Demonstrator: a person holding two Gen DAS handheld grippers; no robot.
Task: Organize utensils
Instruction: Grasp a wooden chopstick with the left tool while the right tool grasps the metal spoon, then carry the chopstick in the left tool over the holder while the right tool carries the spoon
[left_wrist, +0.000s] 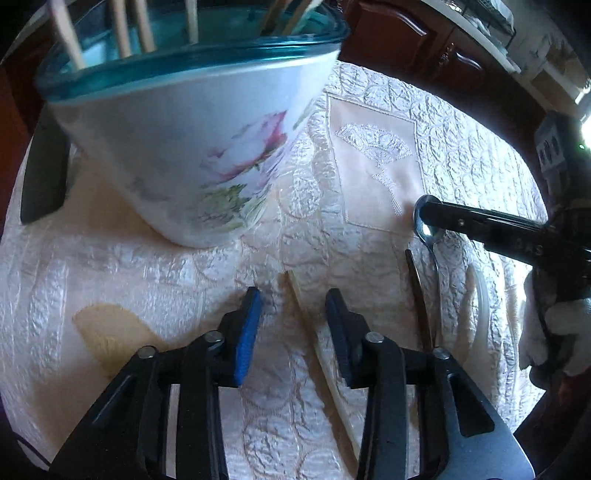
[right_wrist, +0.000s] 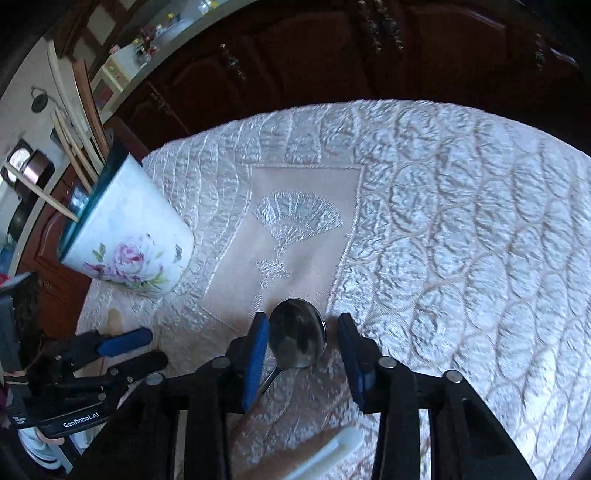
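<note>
Two grippers at a quilted desk (right_wrist: 461, 221)

Left gripper (left_wrist: 293, 314) fingers straddle a wooden stick (left_wrist: 306, 317), not gripping; right gripper (right_wrist: 303, 350) fingers flank a spoon (right_wrist: 297, 334), apart.

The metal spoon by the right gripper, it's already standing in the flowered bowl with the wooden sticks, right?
Not quite. The metal spoon lies flat on the tablecloth, its bowl between the open fingers of the right gripper, as the right wrist view shows. The flowered bowl holds only the wooden sticks.
</note>
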